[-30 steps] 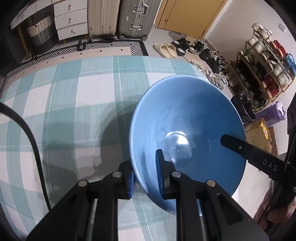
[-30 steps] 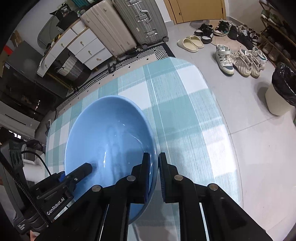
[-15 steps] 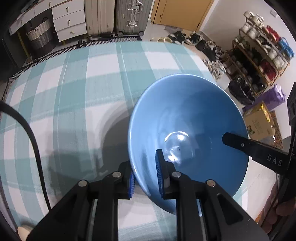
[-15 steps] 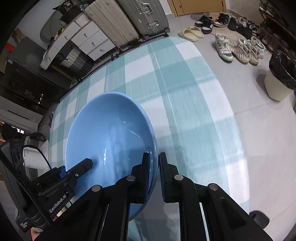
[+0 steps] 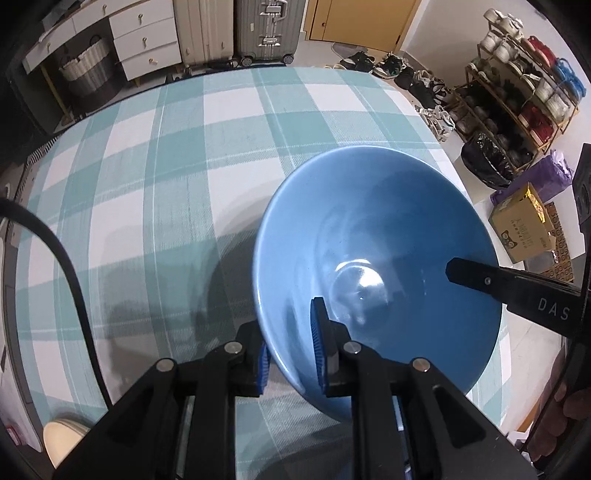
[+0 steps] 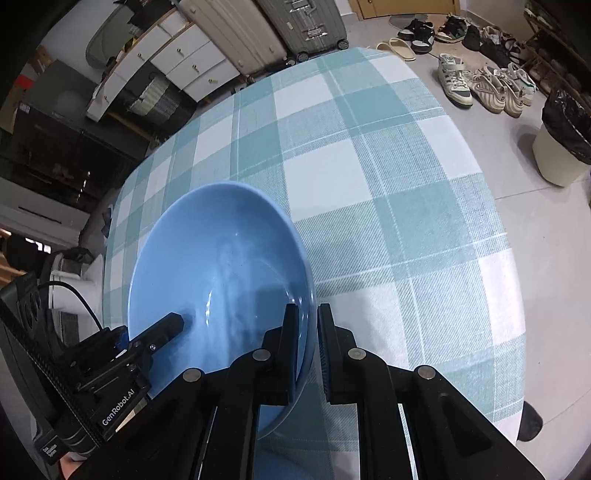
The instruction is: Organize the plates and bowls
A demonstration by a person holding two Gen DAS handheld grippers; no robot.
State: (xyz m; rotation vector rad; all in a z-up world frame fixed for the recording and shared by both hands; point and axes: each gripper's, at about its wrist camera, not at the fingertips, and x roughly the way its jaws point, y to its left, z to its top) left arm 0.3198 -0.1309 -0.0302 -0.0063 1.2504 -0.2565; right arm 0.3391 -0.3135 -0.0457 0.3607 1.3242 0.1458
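Note:
A large blue bowl is held in the air above the teal checked tablecloth. My left gripper is shut on its near rim, one pad inside and one outside. My right gripper is shut on the opposite rim; the bowl fills the left of the right wrist view. Each gripper shows in the other's view: the right finger reaches in from the right, the left one from the lower left.
A cream dish lies at the table's near left edge by a black cable. Suitcases and white drawers stand beyond the table. A shoe rack, shoes and a bin are on the floor.
Both grippers have carried the bowl back toward me and higher. More of the tablecloth shows ahead. The grip on both rims is unchanged.

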